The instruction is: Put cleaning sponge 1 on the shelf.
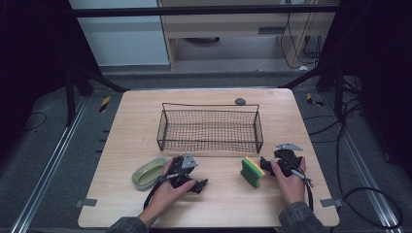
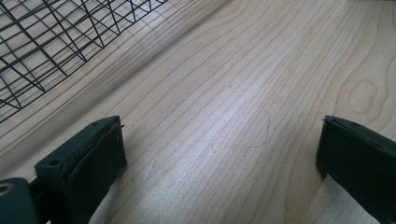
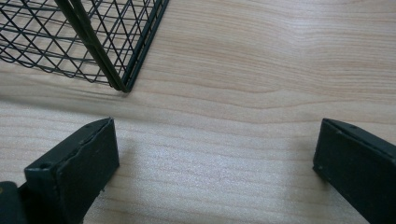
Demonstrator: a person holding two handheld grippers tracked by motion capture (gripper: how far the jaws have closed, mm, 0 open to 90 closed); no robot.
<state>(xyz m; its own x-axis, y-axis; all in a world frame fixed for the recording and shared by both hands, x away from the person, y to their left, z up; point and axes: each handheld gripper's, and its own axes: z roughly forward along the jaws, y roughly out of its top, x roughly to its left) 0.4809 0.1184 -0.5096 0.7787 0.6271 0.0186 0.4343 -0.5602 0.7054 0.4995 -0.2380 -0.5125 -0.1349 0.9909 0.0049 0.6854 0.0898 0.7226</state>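
A black wire basket [image 1: 209, 128] stands empty in the middle of the wooden table [image 1: 136, 116]. In front of it lie an olive-green oval dish [image 1: 149, 172] on the left and a yellow-and-green sponge [image 1: 252, 173] on the right. My left gripper [image 1: 187, 172] rests on the table just right of the dish. Its jaws [image 2: 219, 123] are open with bare wood between them. My right gripper [image 1: 281, 162] sits just right of the sponge, also open [image 3: 217, 122] over bare wood. The basket's mesh [image 2: 42, 42] and its corner [image 3: 119, 84] lie ahead of the jaws.
A small grey round object [image 1: 240, 101] sits on the table behind the basket's far rim. Black cables [image 1: 308, 187] trail from the grippers toward the table's front edge. Dark frame legs and floor cables surround the table.
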